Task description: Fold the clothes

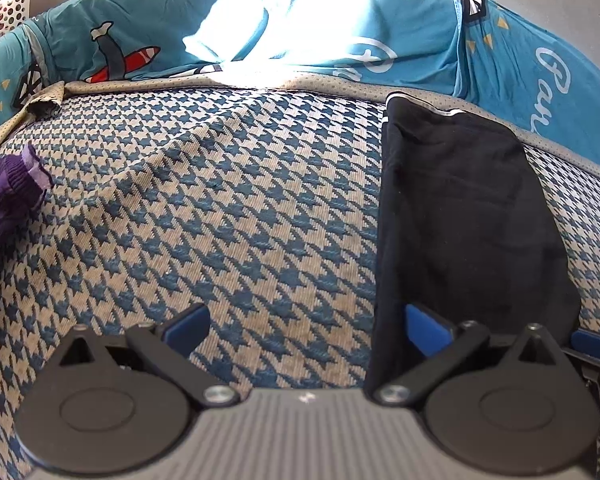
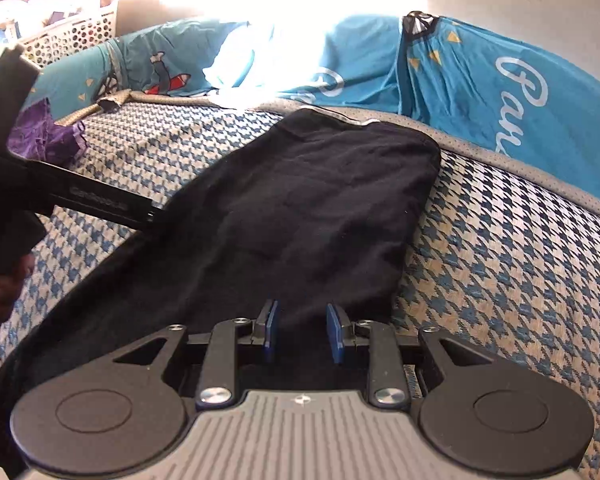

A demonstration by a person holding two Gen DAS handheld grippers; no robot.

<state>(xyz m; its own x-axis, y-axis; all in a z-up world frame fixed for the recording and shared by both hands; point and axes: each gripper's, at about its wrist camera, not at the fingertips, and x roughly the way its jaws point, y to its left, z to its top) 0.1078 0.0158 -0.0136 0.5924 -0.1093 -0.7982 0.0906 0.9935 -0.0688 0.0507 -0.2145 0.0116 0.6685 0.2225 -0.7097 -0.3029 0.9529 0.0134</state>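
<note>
On the houndstooth bedspread (image 1: pixel 228 208), a black garment (image 2: pixel 308 208), already folded into a long narrow strip, lies with its long axis running away from both cameras toward the teal printed bedding (image 2: pixel 480 80) at the far side. Its far end, edged with a thin white trim, sits near the bedspread's border; its near end reaches right under the grippers.

From the right gripper (image 2: pixel 302 334) the strip lies straight ahead and below, the blue pads standing narrowly apart over the near end of the cloth. Whether they pinch any fabric I cannot tell, since black cloth fills the gap and nothing shows gathered between the pads.

From the left gripper (image 1: pixel 304 320) the strip lies off to the right side: its jaws stand wide and hold nothing, and only its right-hand pad overlaps the garment's left edge, the rest of the span being over bare bedspread. In the right wrist view this tool's black body comes in from the left, meeting the strip's left edge about midway along.

So the right hand looks better lined up with the near end, and the left with the side edge. A fold of the near end up toward the far end would run along the long axis. A purple garment (image 1: pixel 8 200) lies well apart at the left, and a white perforated basket (image 2: pixel 72 36) stands beyond the bed.
</note>
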